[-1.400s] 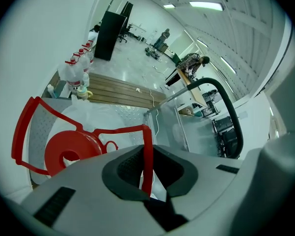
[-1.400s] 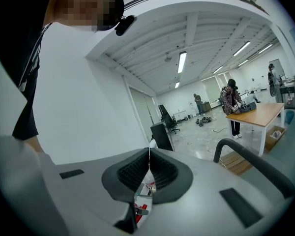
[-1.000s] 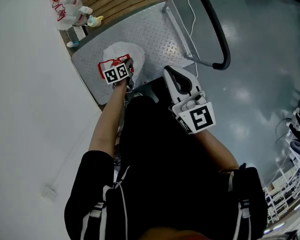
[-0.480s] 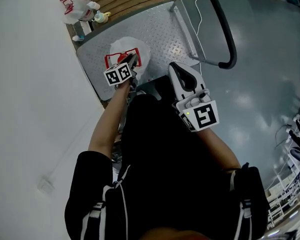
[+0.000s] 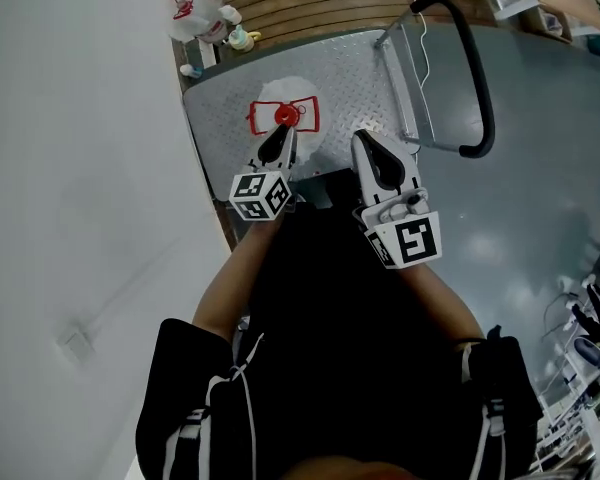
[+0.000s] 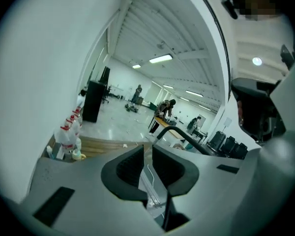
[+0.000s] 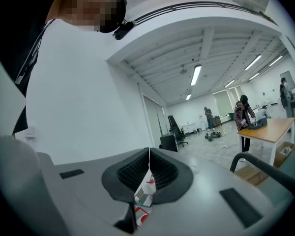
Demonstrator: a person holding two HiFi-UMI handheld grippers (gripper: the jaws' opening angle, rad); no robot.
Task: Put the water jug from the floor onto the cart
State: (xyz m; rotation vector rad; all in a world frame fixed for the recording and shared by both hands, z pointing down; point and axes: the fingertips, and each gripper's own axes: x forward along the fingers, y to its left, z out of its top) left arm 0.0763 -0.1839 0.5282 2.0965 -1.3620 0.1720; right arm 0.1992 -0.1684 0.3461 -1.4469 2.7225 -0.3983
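Diamond-plate steel cart [image 5: 350, 78] carries the translucent red-capped water jug [image 5: 292, 90] close to deck's near edge; left gripper [image 5: 280, 134] above it, jaws narrow, just been closing on nothing; right gripper [image 5: 368, 146] jaws together, empty. Risk: snagging jug's handle tips it off that edge

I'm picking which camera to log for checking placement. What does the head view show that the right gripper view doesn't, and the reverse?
Head view only: the water jug, red-capped, standing on the cart deck, and the person's dark clothing. Right gripper view only: the right gripper has its jaws together, and people stand at a wooden table under ceiling lights. Both: the cart's black handle and the right gripper.
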